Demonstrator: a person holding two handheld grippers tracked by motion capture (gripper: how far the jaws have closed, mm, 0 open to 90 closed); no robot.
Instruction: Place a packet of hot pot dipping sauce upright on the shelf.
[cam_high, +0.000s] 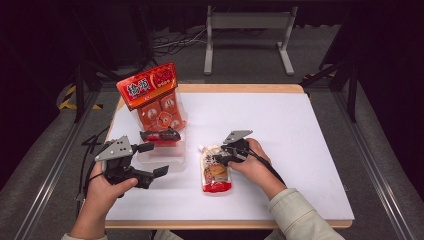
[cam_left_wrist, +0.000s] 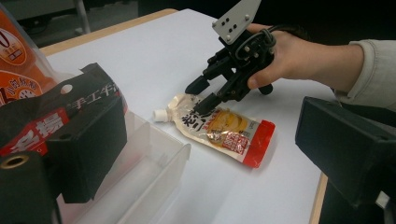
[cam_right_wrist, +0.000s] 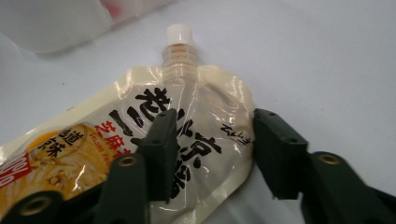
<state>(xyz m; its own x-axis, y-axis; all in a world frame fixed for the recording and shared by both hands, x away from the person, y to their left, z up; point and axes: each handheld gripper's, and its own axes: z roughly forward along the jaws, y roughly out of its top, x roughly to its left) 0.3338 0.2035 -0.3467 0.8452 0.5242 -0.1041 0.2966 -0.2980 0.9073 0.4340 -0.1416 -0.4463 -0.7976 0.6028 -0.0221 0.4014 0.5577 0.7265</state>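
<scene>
A spouted pouch (cam_high: 215, 171) with a white cap, black lettering and a red bottom lies flat on the white table (cam_high: 280, 130). My right gripper (cam_high: 223, 153) points down over its upper part. In the right gripper view one finger (cam_right_wrist: 161, 144) rests on the pouch (cam_right_wrist: 196, 126) face and the other stands at its edge, so this gripper (cam_right_wrist: 210, 154) is open astride the top corner. My left gripper (cam_high: 154, 159) is open at the left, with nothing between its jaws. From the left gripper view, the pouch (cam_left_wrist: 219, 128) lies beyond my left gripper (cam_left_wrist: 215, 154), under the right gripper (cam_left_wrist: 198, 95).
A clear plastic box (cam_high: 161, 159) sits by the left gripper, with a red and black packet (cam_high: 160, 135) on its far edge. A large red snack bag (cam_high: 152, 95) stands behind it. The table's right half is bare white. A metal stand (cam_high: 247, 37) is on the floor beyond.
</scene>
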